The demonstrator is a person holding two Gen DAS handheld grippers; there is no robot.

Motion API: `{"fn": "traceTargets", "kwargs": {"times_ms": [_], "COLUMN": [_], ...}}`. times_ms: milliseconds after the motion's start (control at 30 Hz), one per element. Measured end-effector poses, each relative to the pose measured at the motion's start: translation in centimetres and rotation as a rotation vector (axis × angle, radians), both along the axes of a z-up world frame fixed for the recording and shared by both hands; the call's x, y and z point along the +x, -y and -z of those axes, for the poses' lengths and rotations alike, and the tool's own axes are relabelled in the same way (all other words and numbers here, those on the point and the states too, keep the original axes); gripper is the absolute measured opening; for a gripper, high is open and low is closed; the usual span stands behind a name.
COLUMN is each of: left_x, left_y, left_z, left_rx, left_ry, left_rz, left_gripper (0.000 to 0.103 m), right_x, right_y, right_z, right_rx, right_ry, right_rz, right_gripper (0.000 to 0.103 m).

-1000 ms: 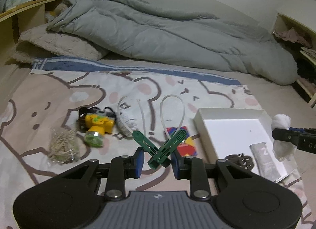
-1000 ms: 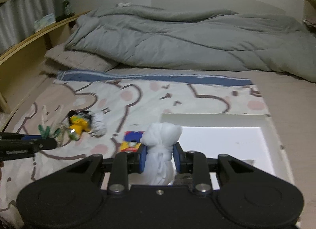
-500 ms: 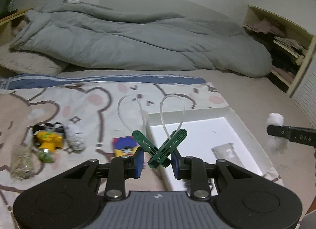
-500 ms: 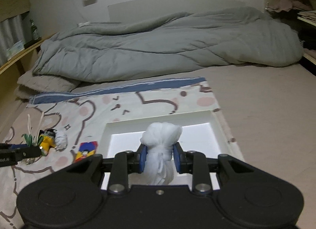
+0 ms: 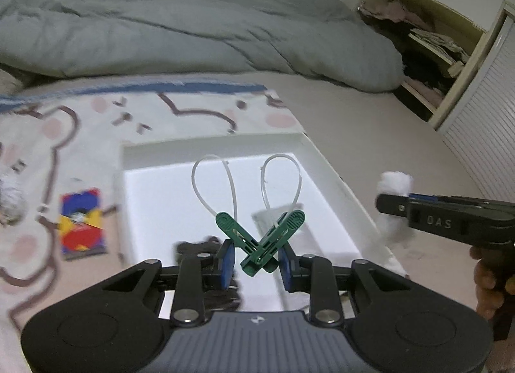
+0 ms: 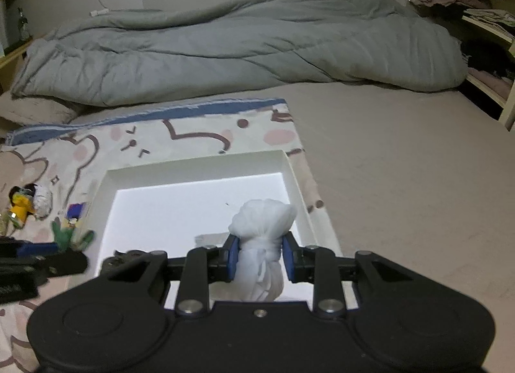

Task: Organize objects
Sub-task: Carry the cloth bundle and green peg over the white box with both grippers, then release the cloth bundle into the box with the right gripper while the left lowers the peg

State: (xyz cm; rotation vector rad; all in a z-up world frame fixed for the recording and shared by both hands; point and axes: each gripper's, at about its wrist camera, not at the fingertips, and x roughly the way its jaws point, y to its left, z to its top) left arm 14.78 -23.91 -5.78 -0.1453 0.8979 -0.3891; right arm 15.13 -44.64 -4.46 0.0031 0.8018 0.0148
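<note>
Pinching green clips (image 5: pixel 260 244), left tongs (image 5: pixel 257 262) hover over tray (image 5: pixel 328 167); right tongs (image 6: pixel 260 258) clamp white bundle (image 6: pixel 262 228).

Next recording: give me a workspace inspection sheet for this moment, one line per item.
Surface: bed with bear-print blanket.
Job's things: white tray on the blanket; a grey packet and a dark object lie inside, partly hidden. Green clothespins with white loops; white cloth bundle.
Clutter: colourful card, yellow toy, white ball left of the tray.
Grippers: left gripper shut on the clothespins; right gripper shut on the bundle, both over the tray.
Cables: nothing seen.
Surroundings: grey duvet; open shelves with clothes.
</note>
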Motion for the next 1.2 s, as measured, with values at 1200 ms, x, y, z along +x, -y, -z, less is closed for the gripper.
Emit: {"fn": "traceTargets", "kwargs": {"times_ms": [1200], "left_x": [1.1], "left_y": [4.8], "left_z": [7.3], "left_rx": [0.167], "left_ry": [-0.203], "left_rz": [-0.006], "left_gripper": [0.033], "right_x": [2.2], "right_y": [0.7], "right_z": [5.9], "right_rx": [-0.170], "right_ry": [-0.200], "right_rz": [-0.031], "right_gripper": [0.042]}}
